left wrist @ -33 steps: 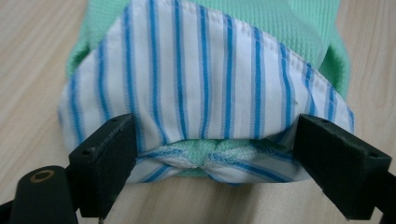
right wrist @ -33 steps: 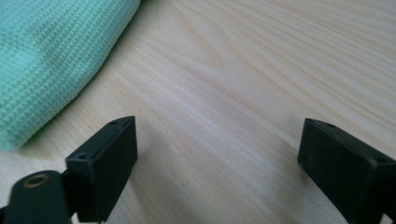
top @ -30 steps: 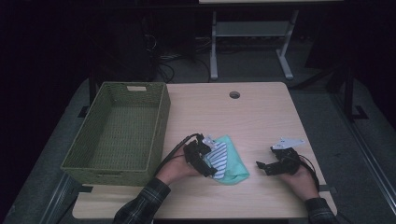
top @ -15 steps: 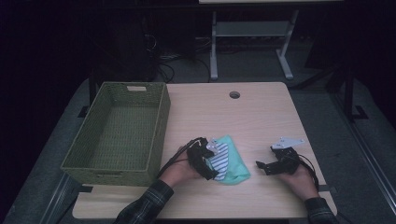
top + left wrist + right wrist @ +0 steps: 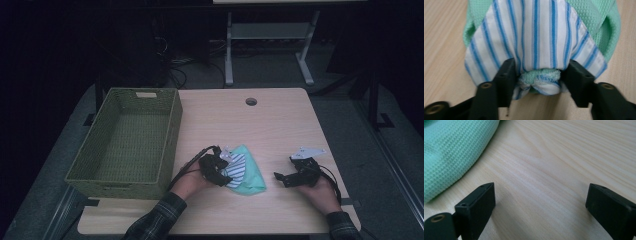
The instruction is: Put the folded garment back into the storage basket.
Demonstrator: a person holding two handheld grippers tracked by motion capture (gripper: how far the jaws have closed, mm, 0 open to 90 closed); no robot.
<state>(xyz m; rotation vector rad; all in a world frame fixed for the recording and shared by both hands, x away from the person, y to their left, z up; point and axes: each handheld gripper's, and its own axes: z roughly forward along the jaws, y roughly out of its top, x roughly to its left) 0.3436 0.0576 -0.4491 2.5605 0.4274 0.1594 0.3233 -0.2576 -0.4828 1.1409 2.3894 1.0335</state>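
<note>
Your left gripper (image 5: 537, 80) has just been closing, and now its two black jaws pinch a bunched-up bit of the striped cloth (image 5: 536, 37) between them. That cloth lies on the green cloth (image 5: 252, 172) near the front of the table (image 5: 240, 125), at about 6 o'clock from the round hole (image 5: 251, 101). Your right gripper (image 5: 280, 177) rests on the table at 3 o'clock from the cloths, a little apart from them. Its jaws are spread wide, with bare wood between them. The green basket (image 5: 170, 135) sits at 9 o'clock from the cloths.
</note>
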